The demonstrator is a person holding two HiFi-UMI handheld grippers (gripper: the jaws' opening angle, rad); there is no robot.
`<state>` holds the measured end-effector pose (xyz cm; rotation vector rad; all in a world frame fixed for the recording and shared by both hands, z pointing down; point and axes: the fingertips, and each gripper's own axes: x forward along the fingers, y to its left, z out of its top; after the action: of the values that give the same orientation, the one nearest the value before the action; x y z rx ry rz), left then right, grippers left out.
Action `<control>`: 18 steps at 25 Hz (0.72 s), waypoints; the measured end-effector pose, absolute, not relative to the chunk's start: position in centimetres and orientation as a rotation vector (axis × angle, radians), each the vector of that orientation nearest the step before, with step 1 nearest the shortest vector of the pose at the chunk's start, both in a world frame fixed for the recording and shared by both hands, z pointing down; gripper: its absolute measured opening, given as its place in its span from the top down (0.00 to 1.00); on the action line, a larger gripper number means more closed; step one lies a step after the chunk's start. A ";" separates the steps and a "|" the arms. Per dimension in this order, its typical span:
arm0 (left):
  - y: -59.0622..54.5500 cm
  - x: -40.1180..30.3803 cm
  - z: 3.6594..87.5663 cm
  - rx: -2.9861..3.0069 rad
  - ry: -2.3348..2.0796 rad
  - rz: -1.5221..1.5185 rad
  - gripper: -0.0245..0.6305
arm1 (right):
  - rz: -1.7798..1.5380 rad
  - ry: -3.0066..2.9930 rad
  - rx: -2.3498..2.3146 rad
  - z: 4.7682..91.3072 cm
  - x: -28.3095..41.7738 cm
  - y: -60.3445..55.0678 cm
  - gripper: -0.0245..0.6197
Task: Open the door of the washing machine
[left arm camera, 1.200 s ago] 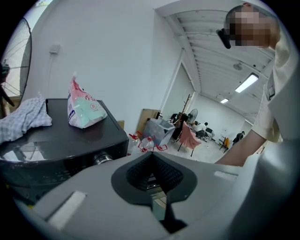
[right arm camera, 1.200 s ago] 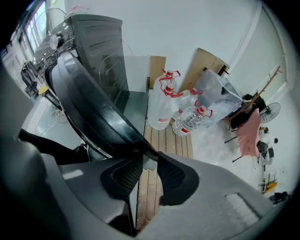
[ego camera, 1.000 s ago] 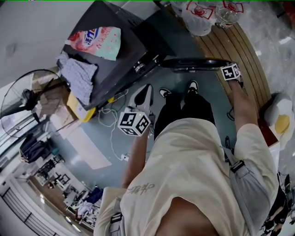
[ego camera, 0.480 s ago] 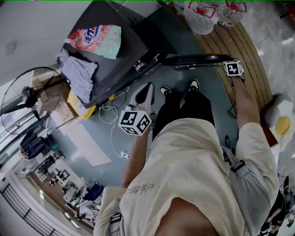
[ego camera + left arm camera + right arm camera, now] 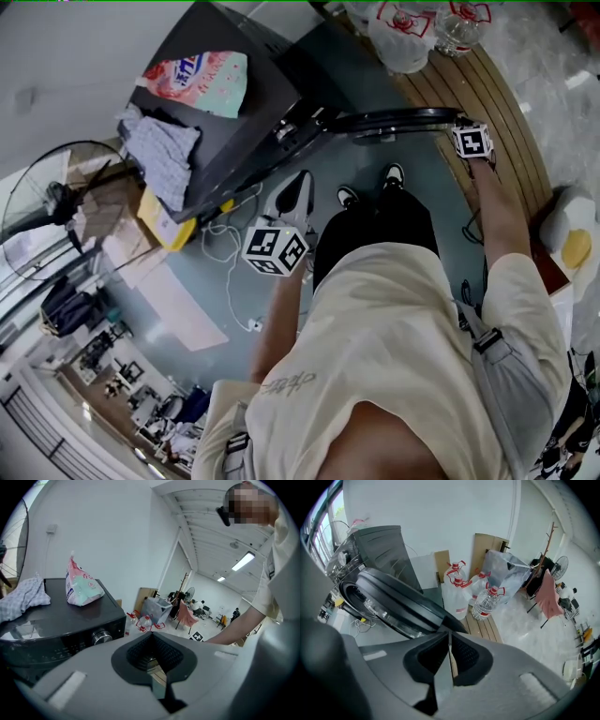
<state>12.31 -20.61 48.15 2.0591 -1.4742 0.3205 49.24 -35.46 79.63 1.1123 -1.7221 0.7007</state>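
Person: the torso in a cream shirt (image 5: 403,356) fills the lower head view and hides the floor beneath it; the shoes (image 5: 394,174) stand just short of the open door.
Left hand-held gripper (image 5: 152,641): jaws narrow, pads all but together, nothing between them. It hangs apart from the machine, aimed past the control knob (image 5: 101,636).
Right hand-held gripper (image 5: 449,637): jaws narrow after just closing, with only a sliver of gap and nothing seen between the pads. The tips sit right at the door's free edge; whether they touch it cannot be told.
Door (image 5: 394,122): open, swung well out from the washing machine (image 5: 225,103). It stands across the floor ahead of the person's feet, between the machine and the wooden pallet (image 5: 492,103).
Cables (image 5: 225,248): loose white loops on the floor at the machine's foot, beneath the left hand-held gripper.
Machine top: a detergent bag (image 5: 199,77) lies on it, and a checked cloth (image 5: 159,155) is draped over the near corner.
Fan (image 5: 56,197): stands beside the machine, on the side away from the door.
Water bottles (image 5: 459,590): red-capped, grouped at the pallet's far end, beyond the door.
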 end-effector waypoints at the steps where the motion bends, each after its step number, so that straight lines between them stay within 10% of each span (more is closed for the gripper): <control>1: -20.5 12.3 48.0 2.069 -1.471 0.310 0.93 | 0.674 -1.751 1.108 79.1 48.9 -35.3 0.93; 18: -13.7 5.9 46.3 2.096 -1.590 0.220 0.93 | 0.606 -1.982 0.963 70.3 39.3 -23.1 0.96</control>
<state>5.93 -13.75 46.26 2.0962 -1.5901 0.2198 39.34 -23.06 70.26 0.9626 -1.9819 0.6060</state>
